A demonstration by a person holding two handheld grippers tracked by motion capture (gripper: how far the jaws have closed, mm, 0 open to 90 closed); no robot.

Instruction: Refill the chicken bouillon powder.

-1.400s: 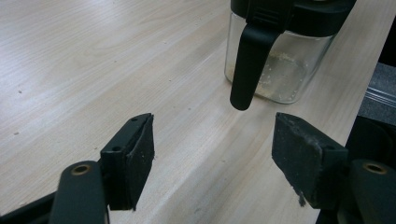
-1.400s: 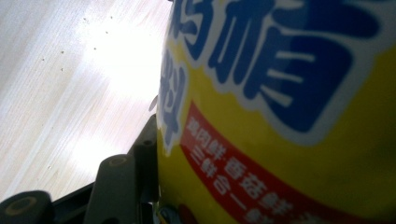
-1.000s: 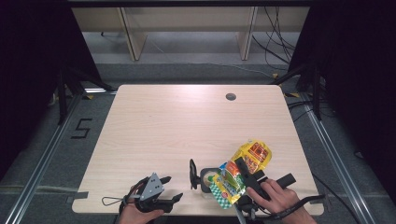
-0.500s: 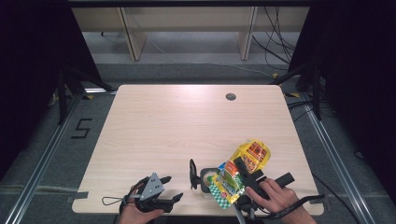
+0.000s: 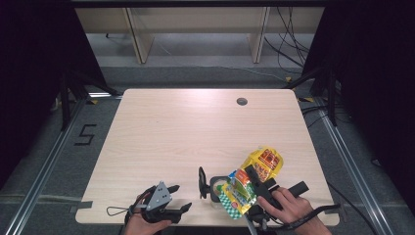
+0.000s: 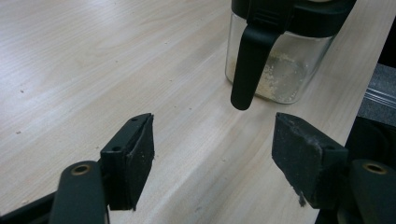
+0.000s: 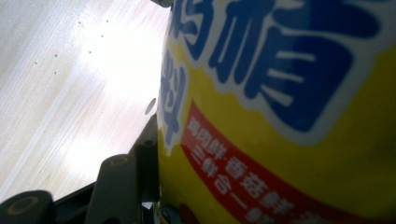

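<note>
- The yellow packet (image 5: 262,164) carries big blue Chinese characters edged in white, and below them a red band with small white Chinese characters; the right gripper view shows this print up close but not sharply enough to read.
- A second packet (image 5: 235,195), green and white checked with orange and blue print, lies against the yellow one; its writing is too small to read.
- The 2 packets sit at the desk's (image 5: 195,132) near right part, their long axis running from near left to far right, the yellow one at the far end.
- The right hand-held gripper (image 5: 259,183) is clamped on the yellow packet, one black jaw pressed flat to its printed face.
- The left hand-held gripper (image 6: 212,149) is wide open and holds nothing, above bare wood.
- A glass jar (image 6: 280,70) with a black lid and black handle stands upright just beyond the left jaws, pale crumbs at its bottom, beside the packets.
</note>
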